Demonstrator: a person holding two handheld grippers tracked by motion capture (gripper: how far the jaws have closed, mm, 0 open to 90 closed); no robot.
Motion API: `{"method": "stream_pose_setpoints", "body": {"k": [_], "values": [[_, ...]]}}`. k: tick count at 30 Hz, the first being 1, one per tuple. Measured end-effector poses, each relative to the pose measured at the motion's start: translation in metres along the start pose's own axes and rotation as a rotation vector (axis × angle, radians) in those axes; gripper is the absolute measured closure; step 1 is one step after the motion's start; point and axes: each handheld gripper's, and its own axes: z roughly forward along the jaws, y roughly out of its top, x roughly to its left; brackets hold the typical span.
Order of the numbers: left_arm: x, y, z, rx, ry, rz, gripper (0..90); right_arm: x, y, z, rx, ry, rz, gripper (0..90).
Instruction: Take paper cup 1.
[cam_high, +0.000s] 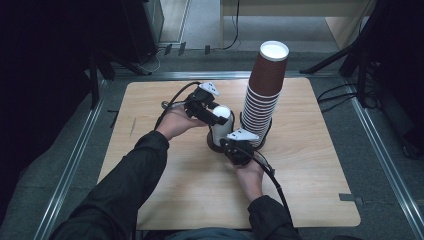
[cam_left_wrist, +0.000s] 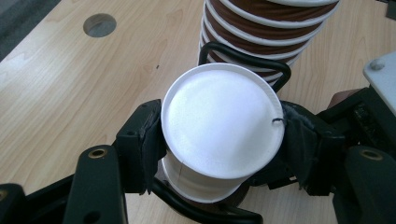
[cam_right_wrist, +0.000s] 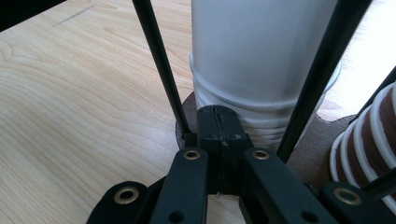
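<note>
A short stack of white paper cups (cam_high: 220, 131) stands upside down in a black wire holder (cam_left_wrist: 243, 58) on a brown base (cam_right_wrist: 184, 112). My left gripper (cam_high: 216, 116) (cam_left_wrist: 222, 144) is shut on the top white cup (cam_left_wrist: 222, 119), one jaw on each side just under its upturned bottom. Beside it, a tall stack of brown cups (cam_high: 265, 95) (cam_left_wrist: 266, 28) leans slightly in the same holder. My right gripper (cam_high: 231, 145) (cam_right_wrist: 219, 128) is shut with nothing visible between its jaws. Its tip rests at the foot of the white stack (cam_right_wrist: 261, 60), between two wire uprights (cam_right_wrist: 159, 65).
The holder stands mid-table on a light wooden tabletop (cam_high: 165, 170) with bare wood on all sides. A round hole (cam_left_wrist: 99, 24) is cut in the tabletop. Metal rails (cam_high: 75, 160) and cables lie on the floor around the table.
</note>
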Motion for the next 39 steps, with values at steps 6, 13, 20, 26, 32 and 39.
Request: {"method": "stream_pose_setpoints", "body": {"k": [6,13,20,26,32,39], "values": [[-0.001,0.001,-0.001,-0.002,0.004,0.006,35.3,0.0,0.0,0.0,0.001,0.001,-0.001,89.9],[-0.001,0.002,-0.004,-0.014,0.007,-0.005,35.3,0.0,0.0,0.001,0.001,0.001,0.0,89.9],[-0.003,0.011,-0.017,-0.022,0.008,-0.001,35.3,-0.001,0.001,0.001,0.005,0.006,0.004,89.8],[-0.007,0.02,-0.028,-0.019,0.023,0.014,35.4,-0.001,0.0,0.001,0.011,0.006,0.002,89.8],[-0.012,0.03,-0.044,-0.034,0.045,0.028,35.4,-0.001,0.001,0.0,0.016,0.011,0.003,89.8],[-0.016,0.036,-0.056,-0.04,0.049,0.038,36.0,-0.002,0.001,0.0,0.021,0.013,0.001,89.7]]}}
